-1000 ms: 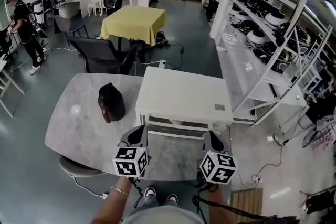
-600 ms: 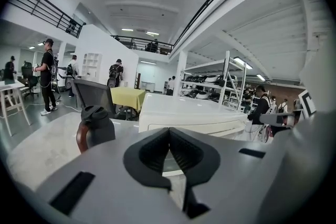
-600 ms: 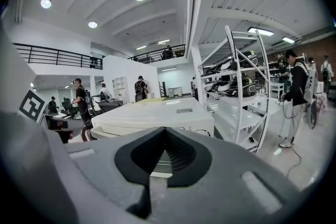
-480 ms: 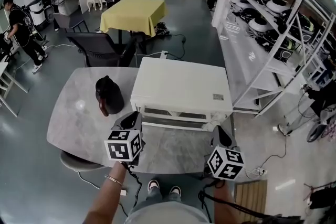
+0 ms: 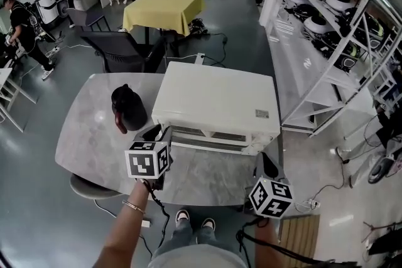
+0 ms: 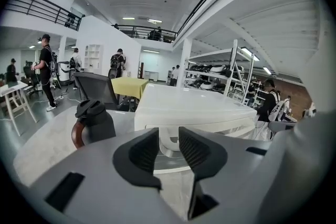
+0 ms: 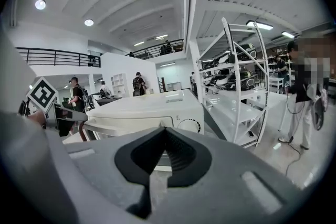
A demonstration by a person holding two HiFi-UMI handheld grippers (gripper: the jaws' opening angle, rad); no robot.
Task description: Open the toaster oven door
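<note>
Toaster oven (image 5: 217,100) sits on the counter (image 5: 88,141), door shut; its stiff handle (image 6: 169,136) is where I should take hold. My left gripper's (image 5: 157,133) jaws have just opened, handle end in the gap, ungripped; my right gripper's (image 7: 164,139) are clenched empty.

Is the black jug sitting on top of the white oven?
No, the black jug stands on the grey table beside the toaster oven.
</note>
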